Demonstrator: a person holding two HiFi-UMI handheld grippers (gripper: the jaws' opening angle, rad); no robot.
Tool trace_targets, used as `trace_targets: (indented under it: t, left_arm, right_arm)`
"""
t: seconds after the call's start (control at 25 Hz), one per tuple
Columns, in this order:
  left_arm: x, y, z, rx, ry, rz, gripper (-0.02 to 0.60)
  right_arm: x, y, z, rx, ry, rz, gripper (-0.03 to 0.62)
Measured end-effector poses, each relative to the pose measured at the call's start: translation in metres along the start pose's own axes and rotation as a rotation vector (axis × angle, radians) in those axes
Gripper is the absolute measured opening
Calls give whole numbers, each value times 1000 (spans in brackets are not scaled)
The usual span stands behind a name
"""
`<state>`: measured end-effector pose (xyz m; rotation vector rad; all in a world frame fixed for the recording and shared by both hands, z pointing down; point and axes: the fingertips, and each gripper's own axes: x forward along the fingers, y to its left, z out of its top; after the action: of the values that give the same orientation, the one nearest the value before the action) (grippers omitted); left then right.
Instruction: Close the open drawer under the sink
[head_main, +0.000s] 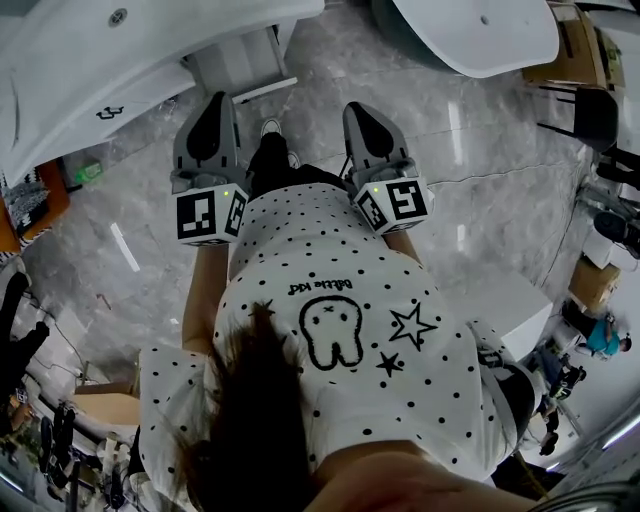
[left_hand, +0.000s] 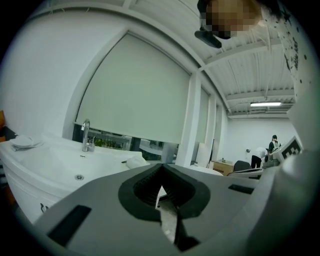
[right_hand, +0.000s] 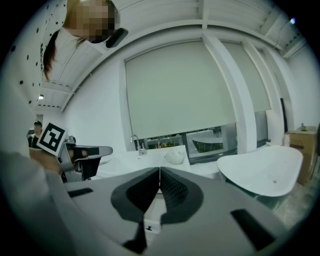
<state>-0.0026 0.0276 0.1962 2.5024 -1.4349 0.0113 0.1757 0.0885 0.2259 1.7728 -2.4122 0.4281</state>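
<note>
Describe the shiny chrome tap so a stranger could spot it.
Find the big pale roller blind; below it lies the white basin. On the basin's back rim stands the chrome tap, the only tall upright metal piece, unlike the flat round drain lower down.

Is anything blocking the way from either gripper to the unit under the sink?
Nothing visible. Only bare grey floor lies between the left gripper, the right gripper and the white unit under the basin. Both grippers are shut and empty.
</note>
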Motion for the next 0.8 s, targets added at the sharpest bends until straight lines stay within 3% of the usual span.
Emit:
trace_targets:
  t: [0.44,0.8]
  left_arm:
    - [37,36,3,4,27,11,5]
    - [28,62,-2,-2,31,109,5]
  right_arm:
    - [52,-6,4,5,14,-9,14]
    - [79,-1,6,-3,23,58,14]
